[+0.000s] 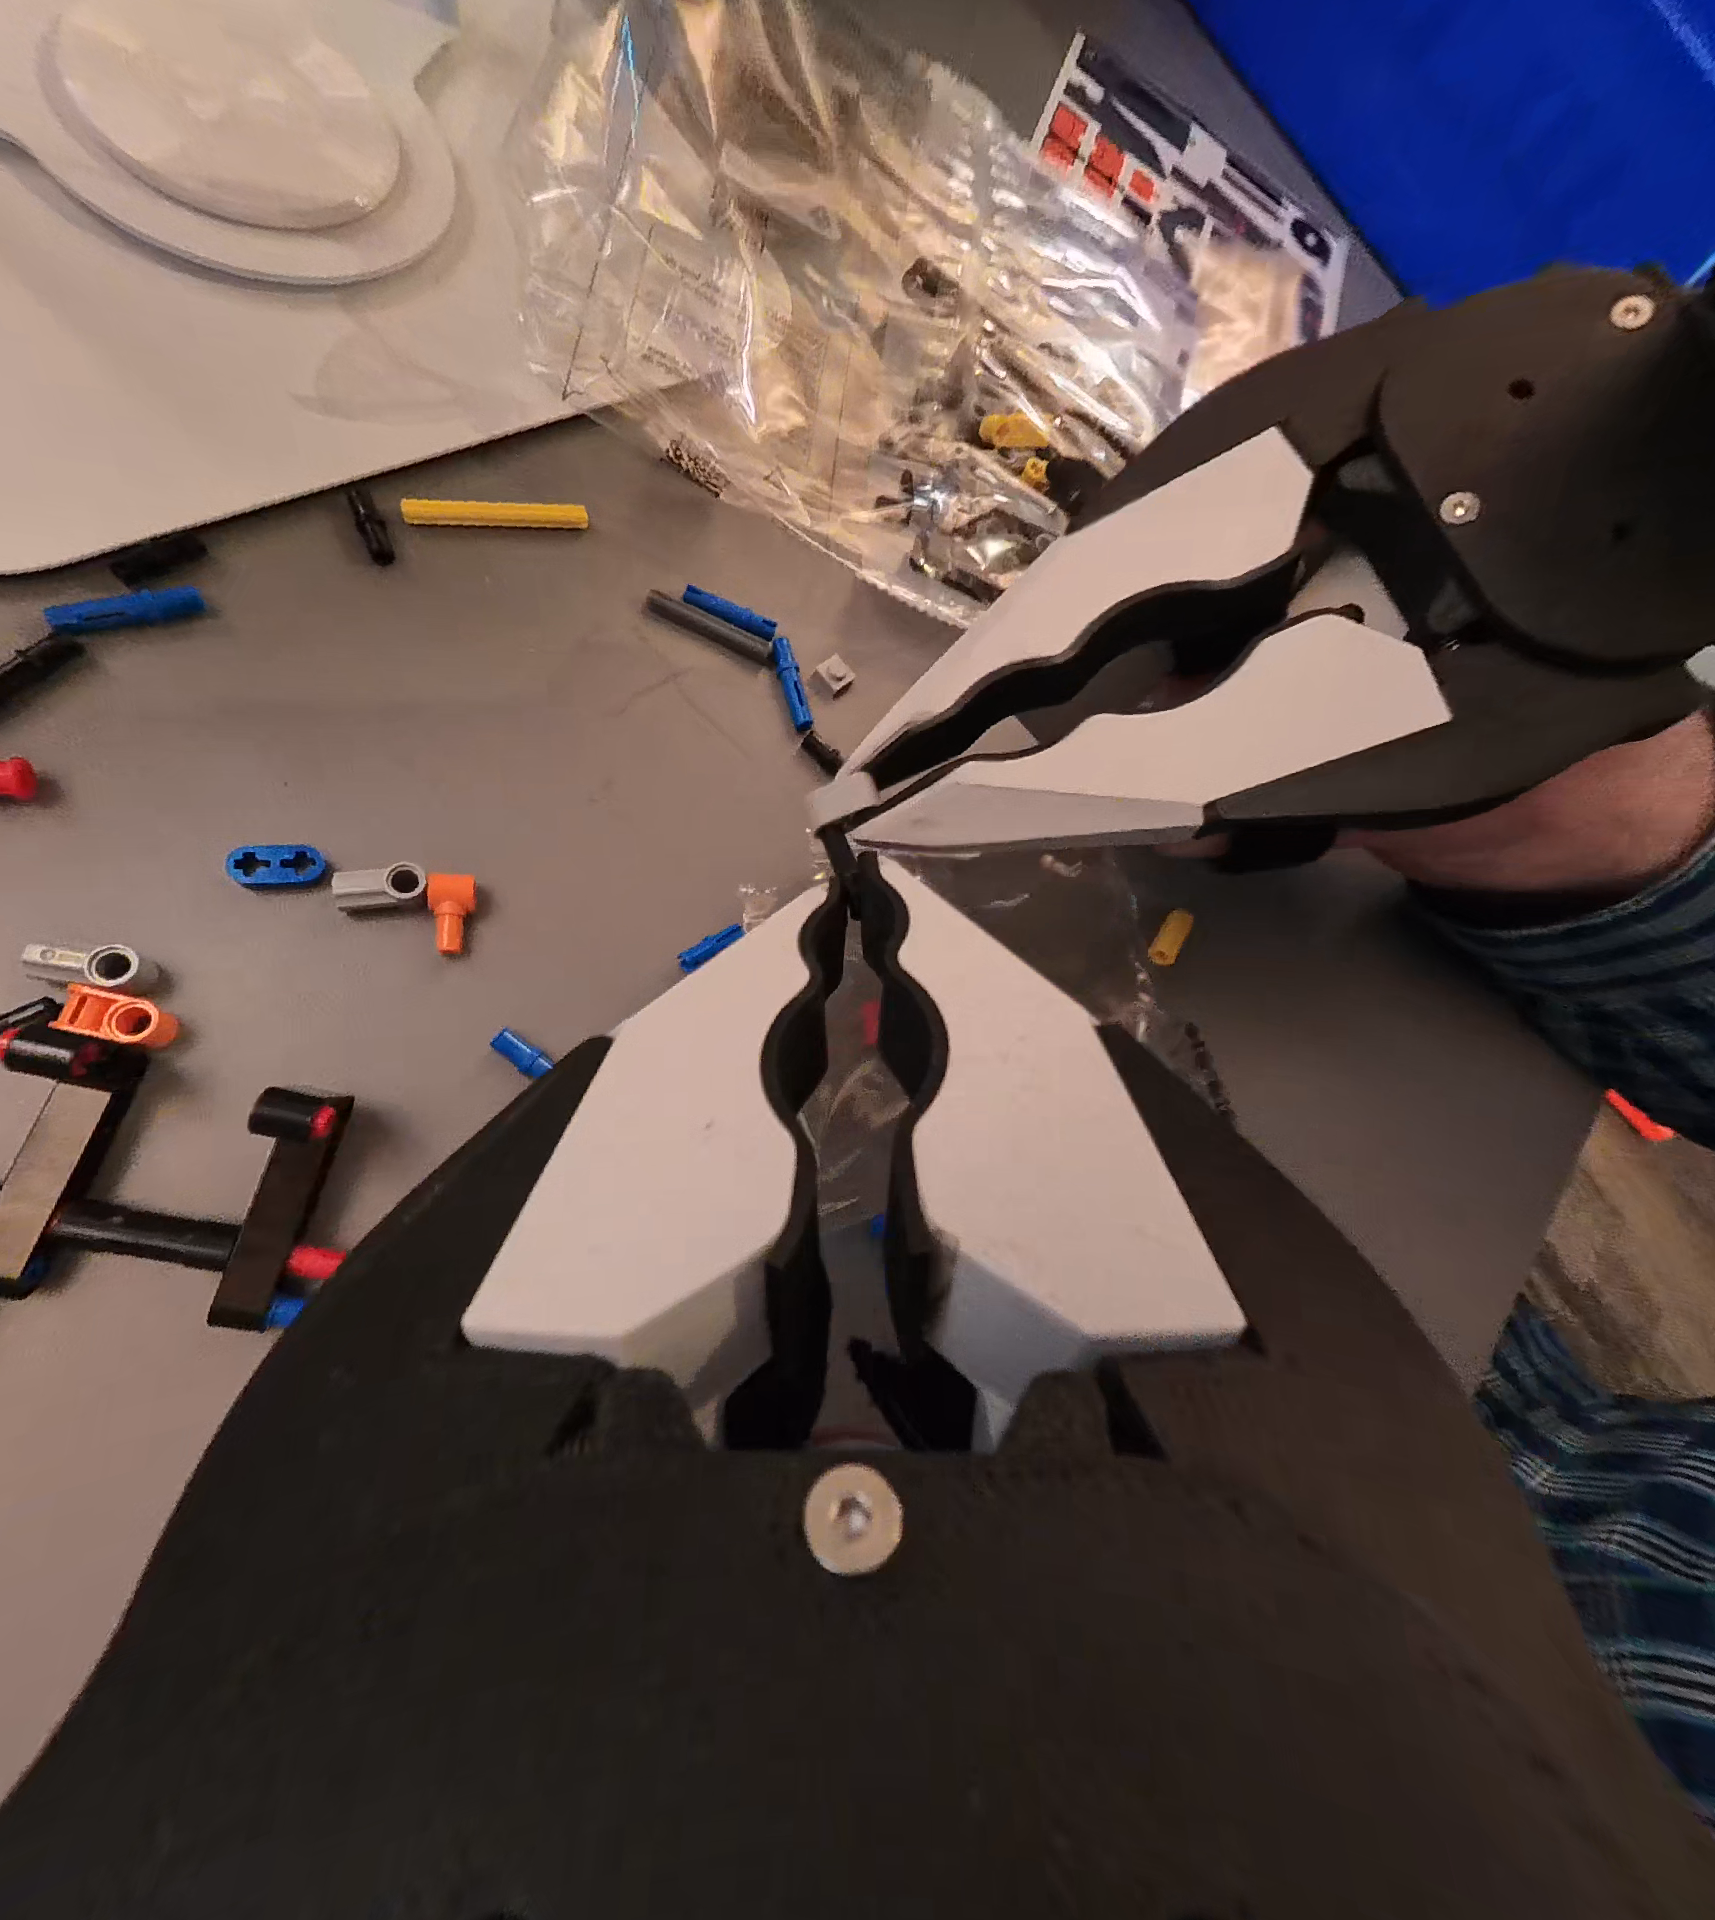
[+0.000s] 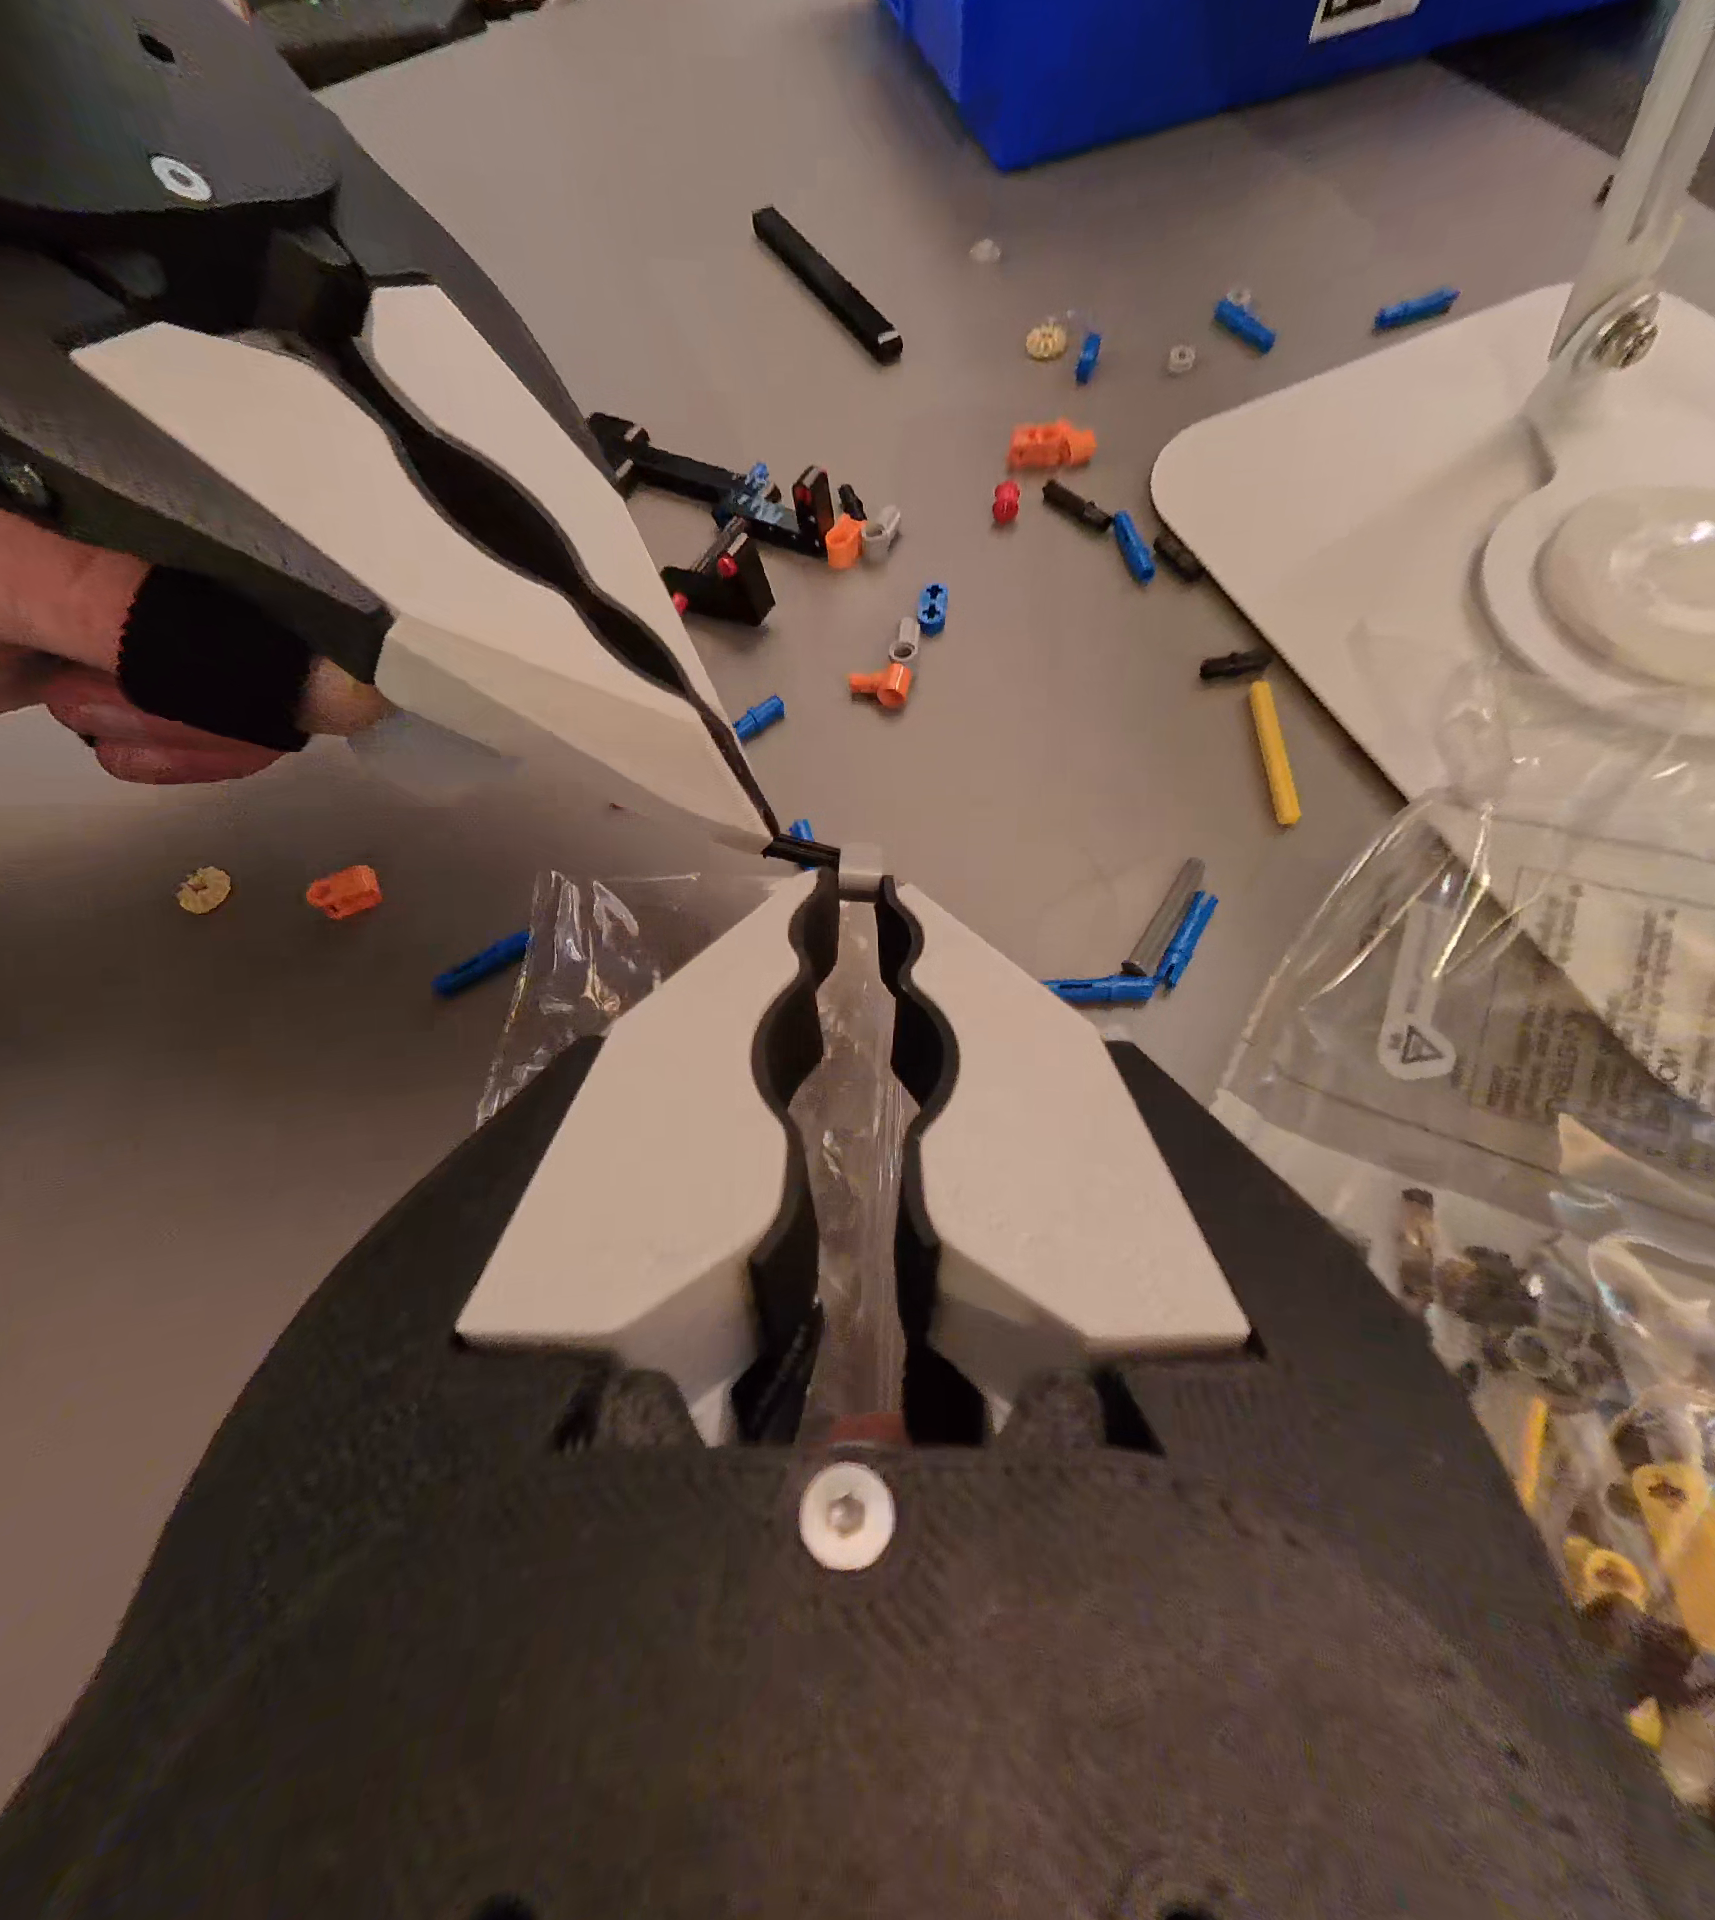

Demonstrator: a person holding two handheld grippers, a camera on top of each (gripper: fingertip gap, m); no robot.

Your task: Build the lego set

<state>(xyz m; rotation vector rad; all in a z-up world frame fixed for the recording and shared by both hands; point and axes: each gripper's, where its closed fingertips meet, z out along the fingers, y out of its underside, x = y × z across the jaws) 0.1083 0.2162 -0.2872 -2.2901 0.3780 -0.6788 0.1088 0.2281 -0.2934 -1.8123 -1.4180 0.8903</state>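
Note:
My left gripper (image 1: 848, 899) is shut on a small black pin (image 1: 840, 854), which sticks out past its tips. My right gripper (image 1: 837, 816) comes in from the right, shut on a small light grey piece (image 1: 845, 798). The two sets of tips meet above the grey table, and the pin's end touches the grey piece. In the right wrist view my right gripper (image 2: 858, 885) holds the grey piece (image 2: 860, 871), and the left gripper (image 2: 768, 844) brings the black pin (image 2: 803, 854) against it from the upper left. A partly built black frame (image 1: 105, 1226) lies at the left.
Several loose blue, orange, grey, red and black pieces and a yellow axle (image 1: 494, 513) are scattered on the table. A clear bag of parts (image 1: 832, 312) lies behind, and a small crumpled bag (image 2: 583, 956) lies under the grippers. A white stand base (image 2: 1559, 520) and a blue bin (image 2: 1144, 73) stand beyond. My left and right fingertips are right by each other.

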